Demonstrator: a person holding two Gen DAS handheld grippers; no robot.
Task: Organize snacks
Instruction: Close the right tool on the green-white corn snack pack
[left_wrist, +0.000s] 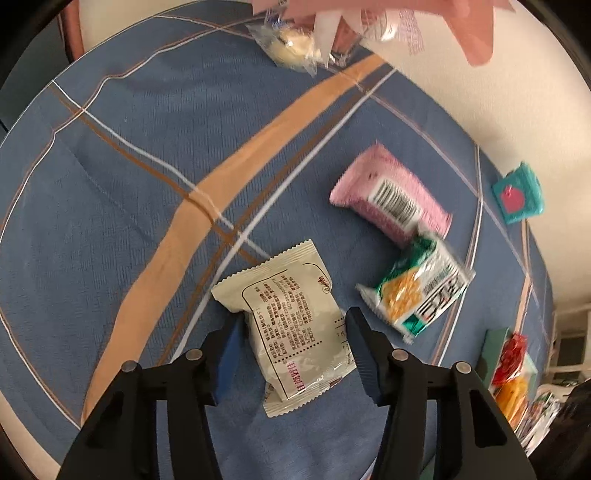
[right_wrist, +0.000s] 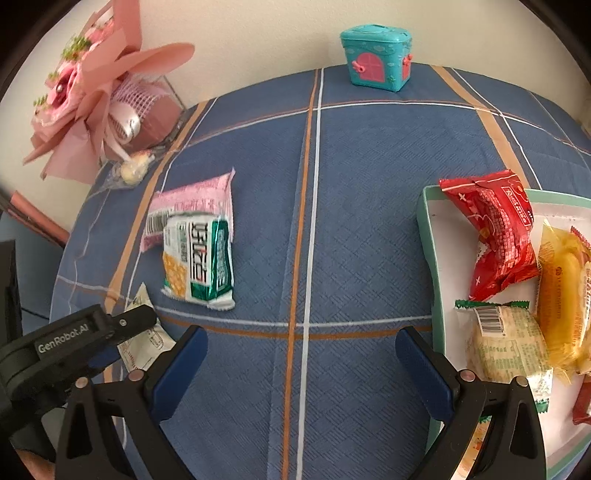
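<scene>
In the left wrist view my left gripper (left_wrist: 293, 325) is open, its fingers on either side of a cream snack packet (left_wrist: 291, 321) that lies on the blue cloth. A green-and-white cracker pack (left_wrist: 421, 288) and a pink pack (left_wrist: 391, 195) lie beyond it. In the right wrist view my right gripper (right_wrist: 301, 343) is open and empty over bare cloth. The green pack (right_wrist: 201, 266) rests partly on the pink pack (right_wrist: 192, 201) at left. A green-rimmed tray (right_wrist: 430, 266) at right holds a red packet (right_wrist: 495, 236), a yellow packet (right_wrist: 565, 295) and a pale packet (right_wrist: 506, 343).
A teal toy house (right_wrist: 376, 57) stands at the table's far edge. A pink bouquet (right_wrist: 92, 99) and a clear-wrapped pastry (right_wrist: 131, 170) sit at the far left. The left gripper's body (right_wrist: 74, 343) shows at lower left. The blue plaid cloth (right_wrist: 351, 221) covers the table.
</scene>
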